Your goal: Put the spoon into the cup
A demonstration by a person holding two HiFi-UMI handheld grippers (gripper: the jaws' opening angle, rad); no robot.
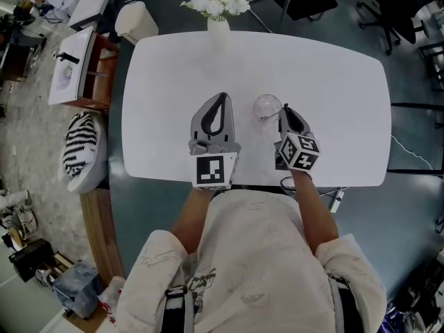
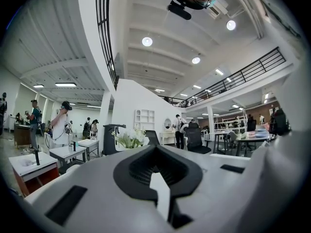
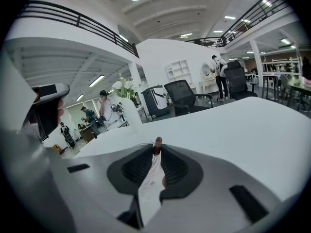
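One spoon [image 3: 157, 143]: brown end pinched between right gripper [image 1: 285, 109] jaw tips
Right jaws: nearly together, clamped on spoon
Cup [image 1: 266, 107]: clear glass, just beside right gripper
Left gripper [image 1: 221, 97]: jaws closed, empty

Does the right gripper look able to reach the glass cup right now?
Probably yes: the cup stands just beside the right gripper, nothing lies between them, and the left gripper sits clear on the cup's other side.

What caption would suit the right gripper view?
Right gripper pinching a thin brown spoon over the white table, white flowers behind.
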